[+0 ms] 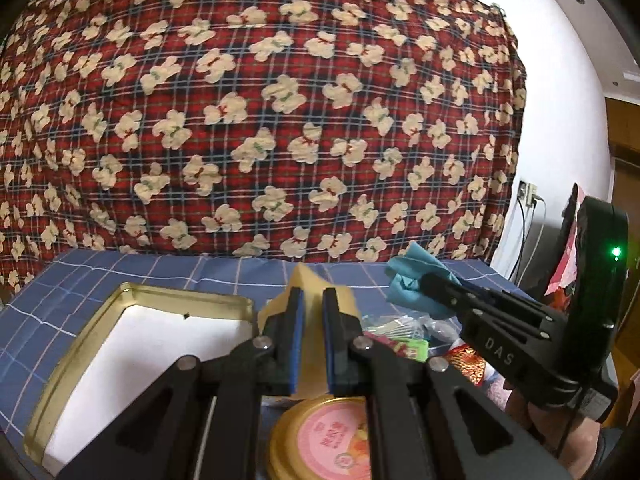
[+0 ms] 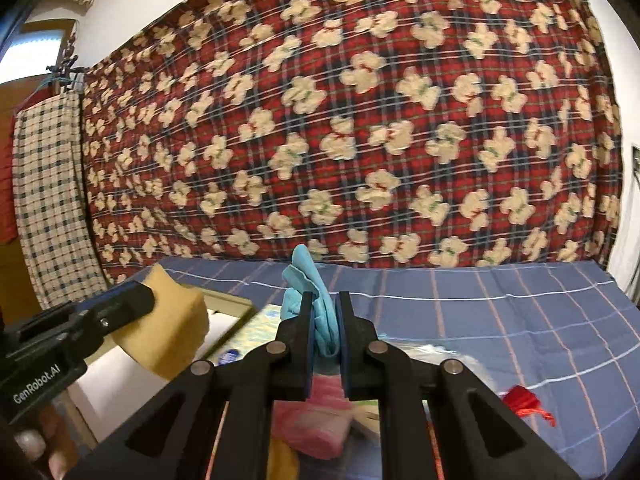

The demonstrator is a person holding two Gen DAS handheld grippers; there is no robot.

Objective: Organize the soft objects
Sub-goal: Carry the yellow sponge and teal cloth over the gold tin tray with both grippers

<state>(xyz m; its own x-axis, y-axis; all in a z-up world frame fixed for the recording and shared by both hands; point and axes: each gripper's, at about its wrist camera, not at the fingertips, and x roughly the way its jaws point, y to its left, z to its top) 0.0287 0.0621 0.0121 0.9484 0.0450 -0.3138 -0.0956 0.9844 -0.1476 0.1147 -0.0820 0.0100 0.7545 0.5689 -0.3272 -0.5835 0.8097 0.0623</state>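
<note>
My left gripper (image 1: 313, 300) is shut on a yellow sponge (image 1: 308, 280) and holds it above the bed, just right of a gold-rimmed tin tray (image 1: 132, 292) with a white inside. The sponge also shows in the right wrist view (image 2: 172, 332). My right gripper (image 2: 325, 308) is shut on a crumpled teal cloth (image 2: 316, 300), held above the blue checked bedsheet (image 2: 500, 320). In the left wrist view the teal cloth (image 1: 412, 280) sits at the right gripper's tips, to the right of the sponge.
A round gold tin lid with a pink label (image 1: 320, 436) lies below the left gripper. A pink towel (image 2: 316, 412), red tassel (image 2: 524, 400) and plastic packets (image 1: 400, 332) lie on the sheet. A red teddy-print blanket (image 1: 260, 120) hangs behind.
</note>
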